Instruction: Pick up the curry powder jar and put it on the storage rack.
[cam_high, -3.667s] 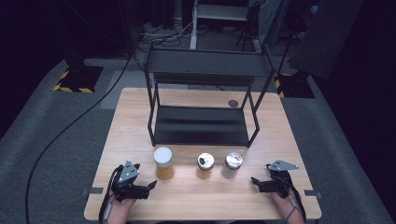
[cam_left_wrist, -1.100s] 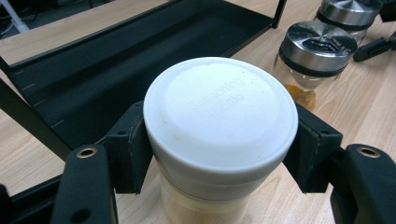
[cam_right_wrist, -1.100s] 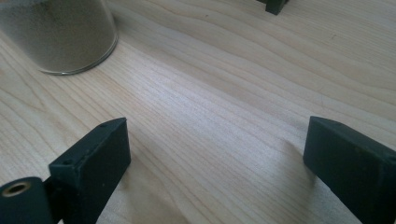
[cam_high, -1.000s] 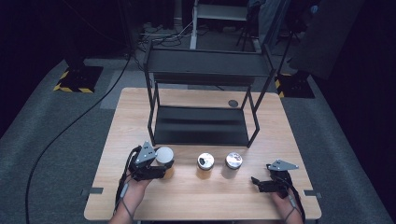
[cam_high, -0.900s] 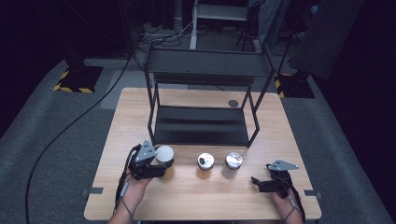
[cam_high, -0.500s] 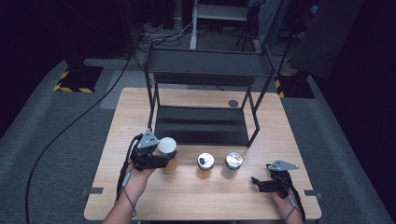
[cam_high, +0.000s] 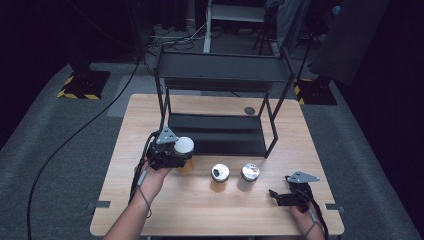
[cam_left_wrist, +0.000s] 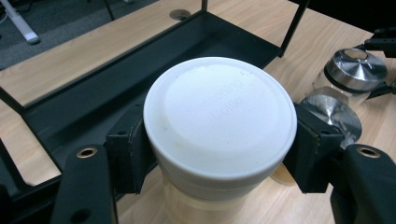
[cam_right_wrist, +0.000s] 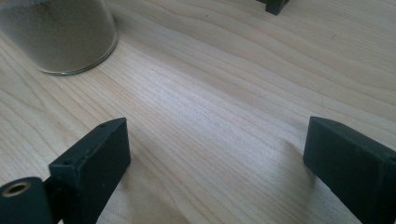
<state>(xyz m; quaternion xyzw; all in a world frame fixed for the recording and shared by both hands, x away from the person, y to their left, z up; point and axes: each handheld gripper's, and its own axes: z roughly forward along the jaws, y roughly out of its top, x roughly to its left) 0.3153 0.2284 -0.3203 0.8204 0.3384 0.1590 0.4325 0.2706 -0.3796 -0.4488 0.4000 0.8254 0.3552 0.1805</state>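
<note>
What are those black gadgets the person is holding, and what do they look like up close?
Each hand grips a black two-jaw tool: the left gripper and right gripper. Both have blocky black jaws with small brass-ringed screw holes, a grey three-cornered plate on top and a dark trailing cable. No sleeves cover the forearms.

I see a white lid (cam_left_wrist: 219, 116) on the amber-filled jar (cam_high: 185, 161), centre left of the high view, clamped by my black left tool (cam_high: 172, 156). Two silver-lidded jars (cam_high: 220, 172) (cam_high: 250, 171) at centre. Light wood-grain desk (cam_high: 210, 210). Black metal rack (cam_high: 220, 100) above them. Black right tool (cam_high: 286, 196), lower right. Grey carpet floor (cam_high: 60, 150), yellow-black hazard stripes (cam_high: 75, 93) upper left.
</note>
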